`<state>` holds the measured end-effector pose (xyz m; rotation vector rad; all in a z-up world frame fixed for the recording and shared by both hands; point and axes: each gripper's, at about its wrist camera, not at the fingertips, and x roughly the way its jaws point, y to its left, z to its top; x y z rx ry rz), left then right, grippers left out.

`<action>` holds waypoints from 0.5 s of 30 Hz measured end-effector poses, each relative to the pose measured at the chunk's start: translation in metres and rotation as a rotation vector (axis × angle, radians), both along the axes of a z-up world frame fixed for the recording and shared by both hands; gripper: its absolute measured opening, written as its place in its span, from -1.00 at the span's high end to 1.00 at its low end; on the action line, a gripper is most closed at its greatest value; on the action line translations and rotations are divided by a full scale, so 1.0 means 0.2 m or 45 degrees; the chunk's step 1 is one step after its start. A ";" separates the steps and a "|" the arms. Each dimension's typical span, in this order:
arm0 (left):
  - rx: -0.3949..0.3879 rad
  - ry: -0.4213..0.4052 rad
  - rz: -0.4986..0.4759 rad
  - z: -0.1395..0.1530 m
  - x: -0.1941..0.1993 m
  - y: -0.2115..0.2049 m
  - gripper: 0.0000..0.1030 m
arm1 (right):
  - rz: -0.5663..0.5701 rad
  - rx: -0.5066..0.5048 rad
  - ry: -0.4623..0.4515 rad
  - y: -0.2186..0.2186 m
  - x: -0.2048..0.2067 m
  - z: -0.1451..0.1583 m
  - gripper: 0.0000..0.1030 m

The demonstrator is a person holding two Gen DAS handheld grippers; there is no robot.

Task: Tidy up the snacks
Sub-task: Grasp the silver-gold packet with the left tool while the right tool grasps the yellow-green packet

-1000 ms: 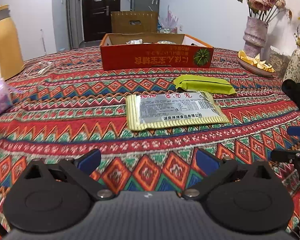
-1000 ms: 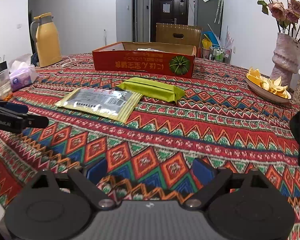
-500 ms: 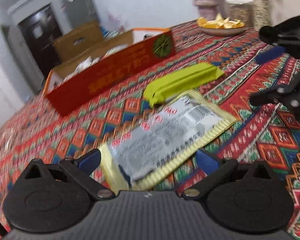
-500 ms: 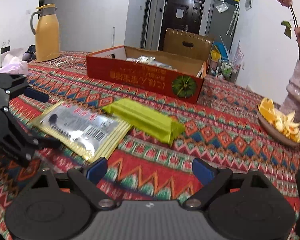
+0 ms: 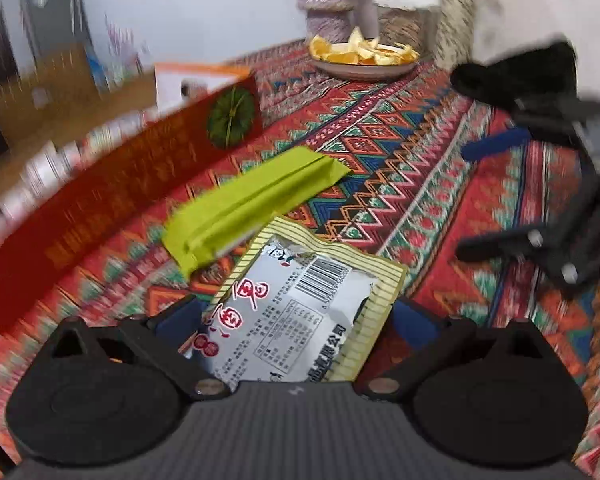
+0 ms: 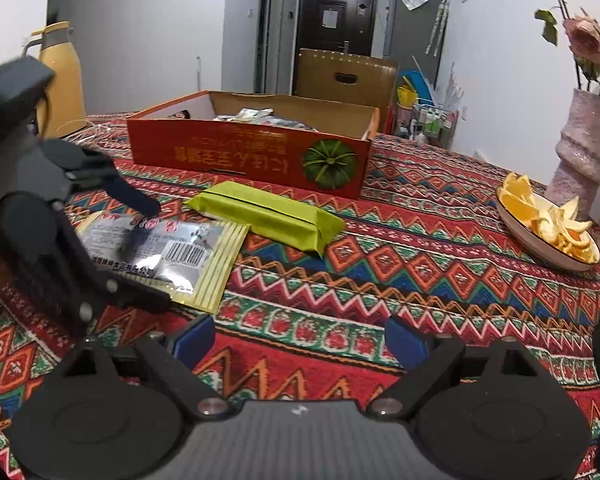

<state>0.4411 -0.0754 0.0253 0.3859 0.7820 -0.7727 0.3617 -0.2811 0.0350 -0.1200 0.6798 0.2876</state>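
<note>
A flat yellow-and-silver snack packet lies on the patterned tablecloth, its near end between the open jaws of my left gripper. The right wrist view shows the same packet with the left gripper around its left part, one finger above and one at its near edge. A green wrapped snack lies just beyond it. The red cardboard box stands behind, open-topped, with packets inside. My right gripper is open and empty, above the cloth, short of both snacks; it also shows in the left wrist view.
A plate of orange peel sits at the right, with a pink vase behind it. A yellow thermos stands at the far left. A brown cardboard box stands behind the table.
My left gripper has swung right and moved in until the yellow-and-silver packet lies between its open jaws. My right gripper has moved forward towards the snacks.
</note>
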 end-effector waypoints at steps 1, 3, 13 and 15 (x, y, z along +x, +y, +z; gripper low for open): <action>-0.023 0.016 0.022 -0.01 0.03 0.02 -1.00 | -0.009 0.005 0.001 -0.01 0.00 0.00 -0.78; -0.049 -0.014 0.083 -0.02 0.03 0.05 -0.96 | -0.028 0.019 0.003 -0.03 0.00 0.00 -0.78; -0.072 -0.081 0.482 0.06 -0.21 0.28 -0.06 | -0.062 0.054 0.027 -0.06 -0.01 -0.04 -0.78; -0.050 -0.108 0.607 0.06 -0.26 0.33 -0.04 | -0.051 0.046 0.024 -0.05 -0.02 -0.04 -0.78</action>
